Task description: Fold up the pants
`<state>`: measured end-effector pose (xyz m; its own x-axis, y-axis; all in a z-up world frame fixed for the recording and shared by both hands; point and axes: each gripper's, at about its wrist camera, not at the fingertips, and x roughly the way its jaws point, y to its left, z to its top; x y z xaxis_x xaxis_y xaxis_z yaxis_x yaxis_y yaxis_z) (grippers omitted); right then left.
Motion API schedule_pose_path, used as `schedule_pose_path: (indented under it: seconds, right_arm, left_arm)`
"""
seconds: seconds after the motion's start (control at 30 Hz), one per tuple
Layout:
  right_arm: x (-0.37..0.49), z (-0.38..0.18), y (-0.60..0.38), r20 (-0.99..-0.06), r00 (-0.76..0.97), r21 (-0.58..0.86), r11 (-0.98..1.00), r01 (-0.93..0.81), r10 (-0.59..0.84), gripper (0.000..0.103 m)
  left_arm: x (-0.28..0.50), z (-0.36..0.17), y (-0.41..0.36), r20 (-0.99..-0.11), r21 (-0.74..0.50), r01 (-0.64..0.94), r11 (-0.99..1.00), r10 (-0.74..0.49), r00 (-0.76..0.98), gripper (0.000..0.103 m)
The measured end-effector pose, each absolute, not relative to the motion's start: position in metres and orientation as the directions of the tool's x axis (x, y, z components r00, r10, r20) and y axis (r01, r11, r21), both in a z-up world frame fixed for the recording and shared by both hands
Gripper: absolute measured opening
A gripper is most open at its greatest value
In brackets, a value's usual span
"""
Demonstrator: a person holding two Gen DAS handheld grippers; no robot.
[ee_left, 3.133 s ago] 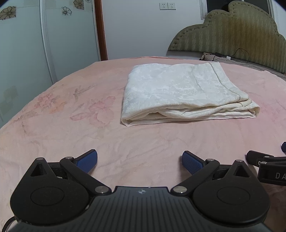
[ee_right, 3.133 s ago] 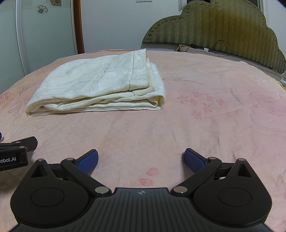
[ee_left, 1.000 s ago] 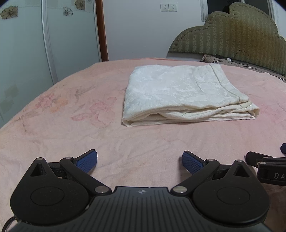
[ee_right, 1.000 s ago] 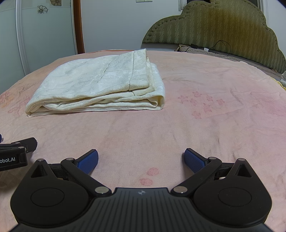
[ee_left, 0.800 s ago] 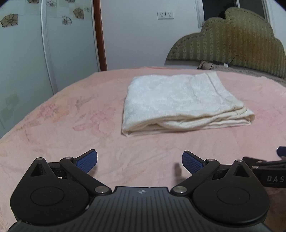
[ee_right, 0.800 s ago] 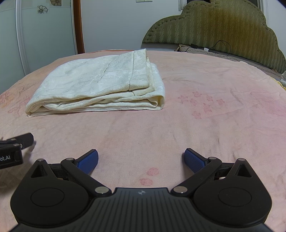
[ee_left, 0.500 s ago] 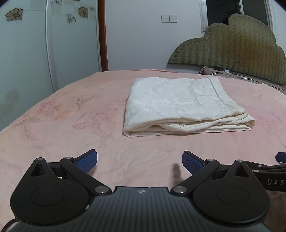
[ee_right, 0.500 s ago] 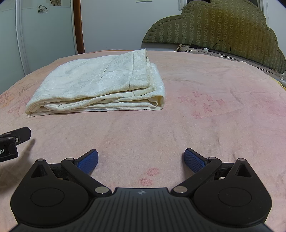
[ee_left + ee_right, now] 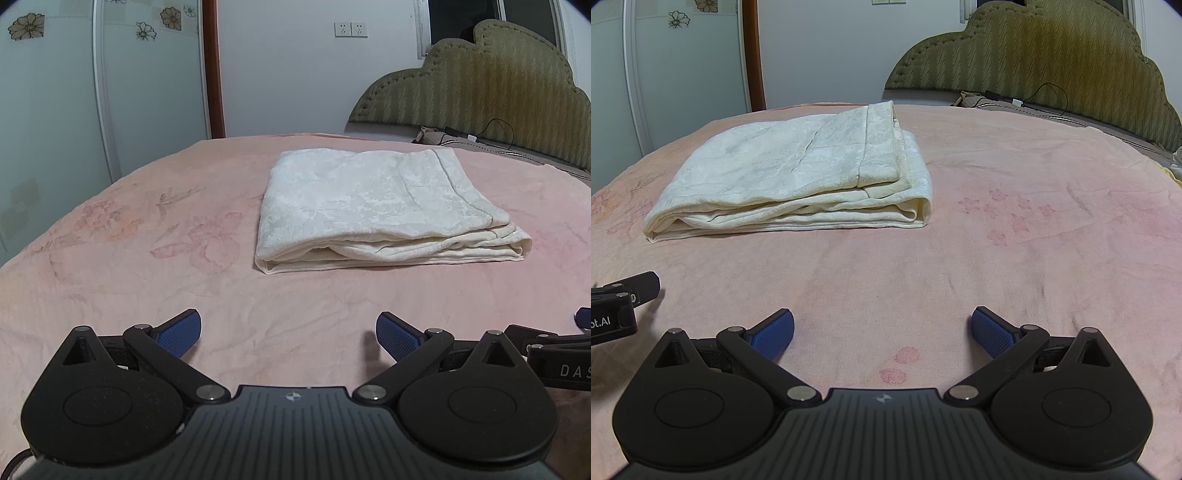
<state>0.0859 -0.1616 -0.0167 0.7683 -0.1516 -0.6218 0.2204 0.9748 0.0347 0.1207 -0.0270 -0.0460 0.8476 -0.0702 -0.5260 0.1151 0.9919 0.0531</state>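
pants (image 9: pixel 373 206) sit folded on the pink bed (image 9: pixel 147 258), left gripper (image 9: pixel 289 334) and right gripper (image 9: pixel 882 332) both released, short of them.

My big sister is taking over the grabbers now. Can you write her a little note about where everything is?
Left gripper: open, holding nothing, low over the pink blanket.
Right gripper: open, holding nothing, beside the left one.
Pants: cream, folded into a flat stack on the blanket ahead of both grippers; neither touches them.
Done: the pants look fully folded.
Left: probably nothing, except maybe tidying the uneven front layers.
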Motion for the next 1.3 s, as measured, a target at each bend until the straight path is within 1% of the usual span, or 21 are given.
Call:
schedule_pose_path:
  seconds: [0.5, 0.93, 1.07, 1.23, 1.3]
  right_arm:
    - [0.086, -0.017, -0.162, -0.622, 0.768, 0.035, 0.975, 0.220, -0.152, 0.103]
    - [0.086, -0.017, -0.161, -0.622, 0.768, 0.035, 0.975, 0.220, -0.152, 0.103]
    - [0.086, -0.017, -0.162, -0.622, 0.768, 0.035, 0.975, 0.220, -0.151, 0.103]
    - [0.086, -0.017, -0.162, -0.622, 0.769, 0.036, 0.975, 0.220, -0.151, 0.103]
    - [0.086, -0.017, -0.162, -0.622, 0.768, 0.035, 0.975, 0.220, -0.151, 0.103]
  left_arm:
    - [0.122, -0.047, -0.028, -0.537, 0.054, 0.117, 0.992, -0.071, 0.841, 0.103]
    - [0.126, -0.046, -0.030, -0.578, 0.064, 0.126, 0.990, -0.066, 0.813, 0.103]
    - [0.124, -0.045, -0.030, -0.576, 0.067, 0.124, 0.990, -0.063, 0.815, 0.103]
    - [0.116, -0.041, -0.027, -0.519, 0.060, 0.115, 0.992, -0.067, 0.852, 0.103]
    - [0.116, -0.038, -0.026, -0.510, 0.060, 0.117, 0.991, -0.071, 0.857, 0.103]
